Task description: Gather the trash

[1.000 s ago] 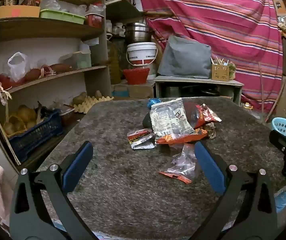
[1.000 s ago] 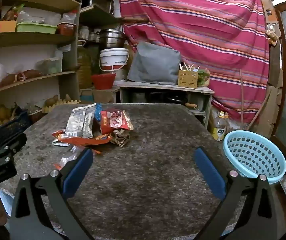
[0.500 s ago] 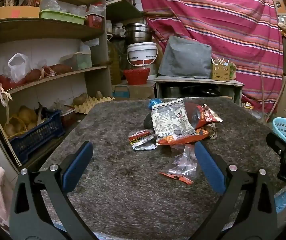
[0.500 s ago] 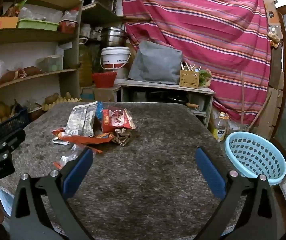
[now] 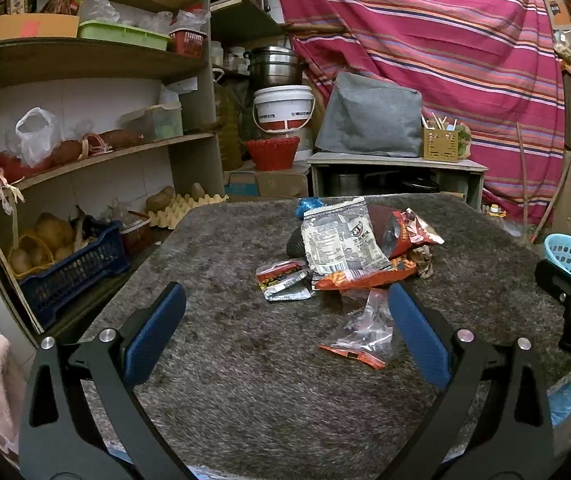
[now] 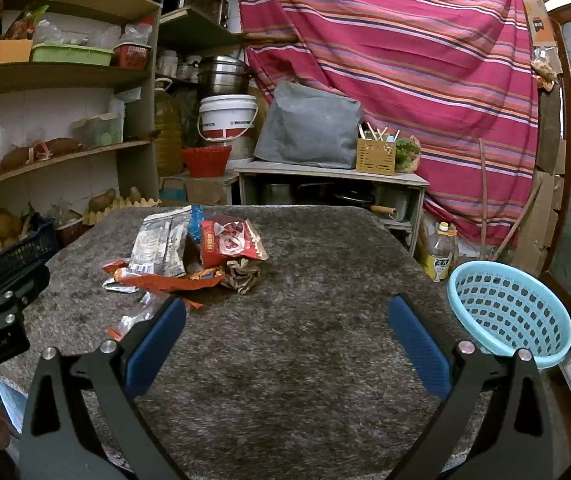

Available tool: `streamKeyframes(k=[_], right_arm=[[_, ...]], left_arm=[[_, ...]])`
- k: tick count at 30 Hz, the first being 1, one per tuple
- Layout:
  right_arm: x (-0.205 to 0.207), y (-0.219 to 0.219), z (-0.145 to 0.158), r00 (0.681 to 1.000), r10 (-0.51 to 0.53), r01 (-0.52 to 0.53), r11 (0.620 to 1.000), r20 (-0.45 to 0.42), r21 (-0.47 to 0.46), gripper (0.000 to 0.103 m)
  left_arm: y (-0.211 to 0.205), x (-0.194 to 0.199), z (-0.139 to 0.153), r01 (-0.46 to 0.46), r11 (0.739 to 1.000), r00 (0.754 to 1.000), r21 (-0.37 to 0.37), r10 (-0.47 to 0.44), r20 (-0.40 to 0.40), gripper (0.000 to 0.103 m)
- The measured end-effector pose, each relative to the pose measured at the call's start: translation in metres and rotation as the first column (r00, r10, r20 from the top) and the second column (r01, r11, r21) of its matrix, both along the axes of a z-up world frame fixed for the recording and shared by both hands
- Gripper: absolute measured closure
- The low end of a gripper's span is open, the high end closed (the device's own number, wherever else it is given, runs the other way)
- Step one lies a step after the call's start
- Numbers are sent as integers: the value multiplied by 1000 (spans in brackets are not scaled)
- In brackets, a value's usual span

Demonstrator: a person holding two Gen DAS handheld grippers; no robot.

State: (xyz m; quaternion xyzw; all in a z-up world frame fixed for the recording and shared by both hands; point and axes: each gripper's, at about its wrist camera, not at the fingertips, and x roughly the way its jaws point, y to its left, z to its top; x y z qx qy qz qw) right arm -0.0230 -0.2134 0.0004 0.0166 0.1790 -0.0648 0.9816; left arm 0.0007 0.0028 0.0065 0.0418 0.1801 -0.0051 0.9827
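Observation:
A heap of snack wrappers lies on the grey carpeted table [image 5: 245, 360]: a silver packet [image 5: 339, 238], a red packet [image 5: 409, 230], an orange wrapper [image 5: 359, 278], a small foil sachet [image 5: 285, 282] and a clear plastic bag [image 5: 365, 332] nearest me. The heap also shows in the right wrist view [image 6: 189, 252]. A light blue basket [image 6: 509, 312] stands off the table's right edge. My left gripper [image 5: 285, 332] is open and empty, short of the heap. My right gripper [image 6: 285, 336] is open and empty over bare carpet, right of the heap.
Wooden shelves [image 5: 85, 160] with potatoes, a blue crate [image 5: 73, 272] and bags stand at the left. A low table [image 5: 397, 160] with a grey bag, a white bucket [image 5: 283, 108] and a striped red cloth are behind. A bottle [image 6: 439, 256] stands on the floor.
Both grippers have edged slightly forward toward the heap. Both stay open and empty. The wrappers have not moved.

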Motion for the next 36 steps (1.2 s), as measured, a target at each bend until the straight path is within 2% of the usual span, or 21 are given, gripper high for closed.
streamKeyframes(k=[36], right_arm=[[1, -4, -2, 1000, -6, 6, 1000, -5, -3, 4]], left_arm=[[2, 0, -4, 0, 1000, 1000, 8, 0, -1, 5]])
